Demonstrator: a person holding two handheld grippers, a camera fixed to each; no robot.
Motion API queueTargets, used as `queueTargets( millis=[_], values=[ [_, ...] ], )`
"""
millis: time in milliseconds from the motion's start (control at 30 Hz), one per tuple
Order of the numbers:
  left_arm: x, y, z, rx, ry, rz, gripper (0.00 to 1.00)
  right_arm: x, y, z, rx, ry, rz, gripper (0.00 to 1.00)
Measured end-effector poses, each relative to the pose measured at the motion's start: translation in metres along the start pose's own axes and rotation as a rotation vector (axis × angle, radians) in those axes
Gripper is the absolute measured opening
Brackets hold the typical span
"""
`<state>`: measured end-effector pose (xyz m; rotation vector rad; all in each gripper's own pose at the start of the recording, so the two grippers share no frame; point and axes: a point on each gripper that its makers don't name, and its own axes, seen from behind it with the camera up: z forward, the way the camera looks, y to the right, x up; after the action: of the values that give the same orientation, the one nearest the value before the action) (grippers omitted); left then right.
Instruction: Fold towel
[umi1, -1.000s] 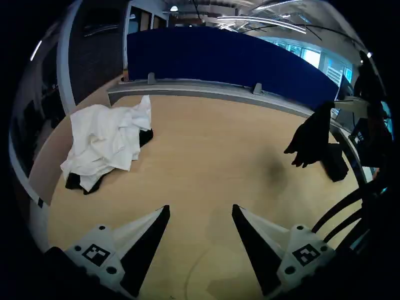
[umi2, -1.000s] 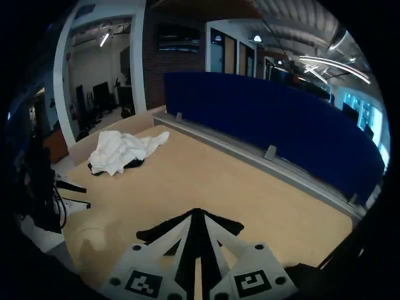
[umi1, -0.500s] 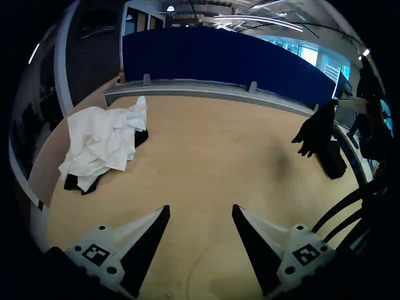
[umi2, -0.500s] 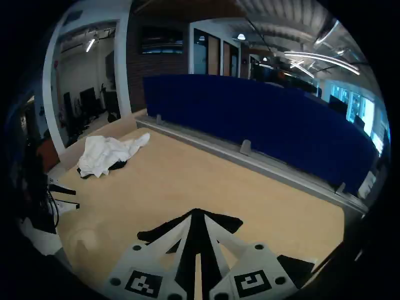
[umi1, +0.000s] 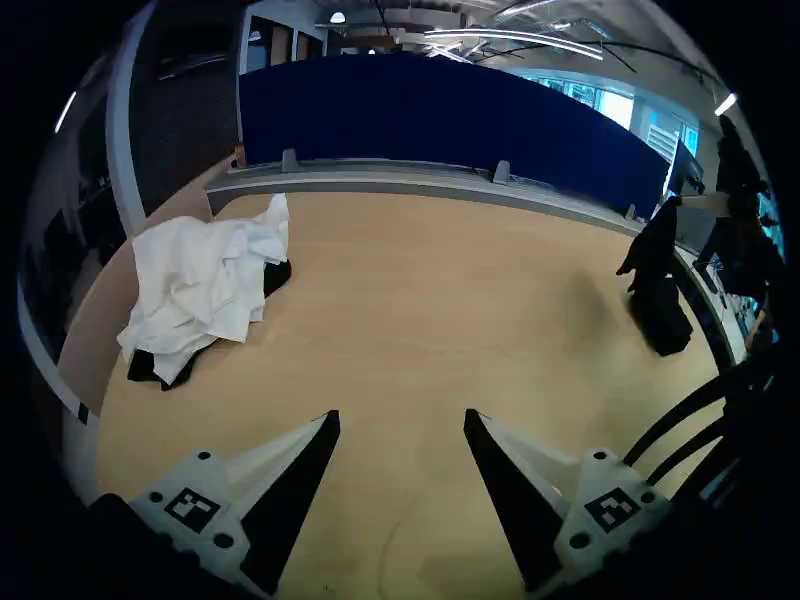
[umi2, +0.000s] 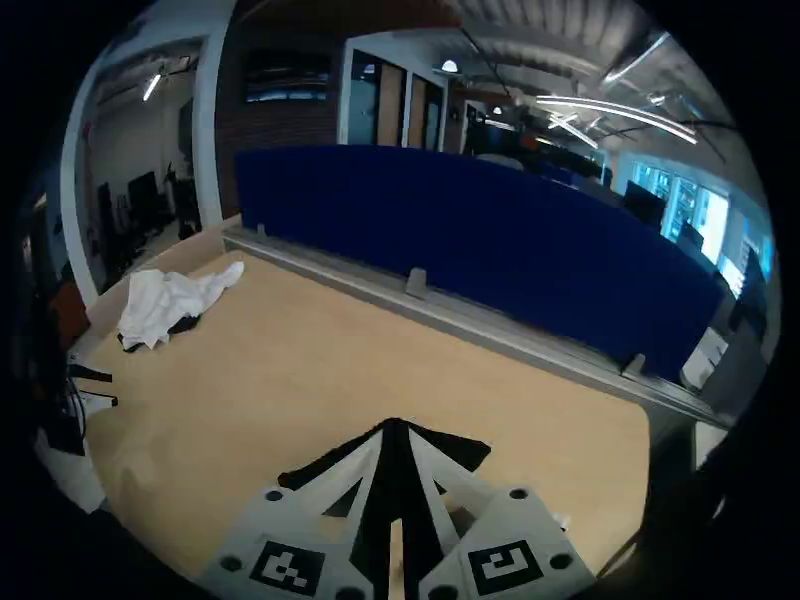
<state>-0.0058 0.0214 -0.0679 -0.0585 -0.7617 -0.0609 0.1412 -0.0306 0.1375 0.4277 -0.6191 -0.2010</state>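
Note:
A black towel (umi2: 452, 448) is pinched between the tips of my right gripper (umi2: 396, 432), which is shut on it above the wooden table (umi2: 300, 370). In the left gripper view the same black towel (umi1: 655, 242) hangs in the air at the far right, over a dark folded pile (umi1: 665, 315) on the table. My left gripper (umi1: 400, 432) is open low over the table (umi1: 420, 300), with nothing between its fingers. A crumpled pile of white towels (umi1: 205, 285) lies at the table's left end on top of some black cloth; it also appears as a small white pile (umi2: 165, 298).
A blue divider panel (umi1: 440, 110) on a grey rail runs along the table's far edge, seen too as the blue panel (umi2: 480, 240). A black chair frame (umi1: 700, 420) stands at the near right corner. Office room lies beyond the left end.
The right gripper has carried the black towel farther right, away from the white pile, which now looks smaller in its view. The left gripper has stayed open and barely shifted.

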Motion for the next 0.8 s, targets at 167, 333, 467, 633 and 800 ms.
queueTargets(
  millis=[167,333,467,633,800],
  values=[
    [0.0,0.003,-0.001,0.002,-0.002,0.005,0.92,0.002,0.03,0.001,-0.035,-0.005,0.021,0.03],
    [0.0,0.005,-0.001,0.004,-0.003,0.009,0.92,0.005,0.055,0.001,-0.066,-0.002,0.045,0.03],
    [0.0,0.006,-0.001,0.005,-0.004,0.009,0.92,0.006,0.07,0.001,-0.082,-0.001,0.065,0.03],
    [0.002,0.008,-0.002,0.004,-0.004,0.011,0.92,0.004,0.081,0.0,-0.1,-0.007,0.072,0.03],
    [0.003,0.01,-0.001,0.002,-0.004,0.013,0.92,0.001,0.089,0.001,-0.109,-0.013,0.078,0.03]
  ],
)
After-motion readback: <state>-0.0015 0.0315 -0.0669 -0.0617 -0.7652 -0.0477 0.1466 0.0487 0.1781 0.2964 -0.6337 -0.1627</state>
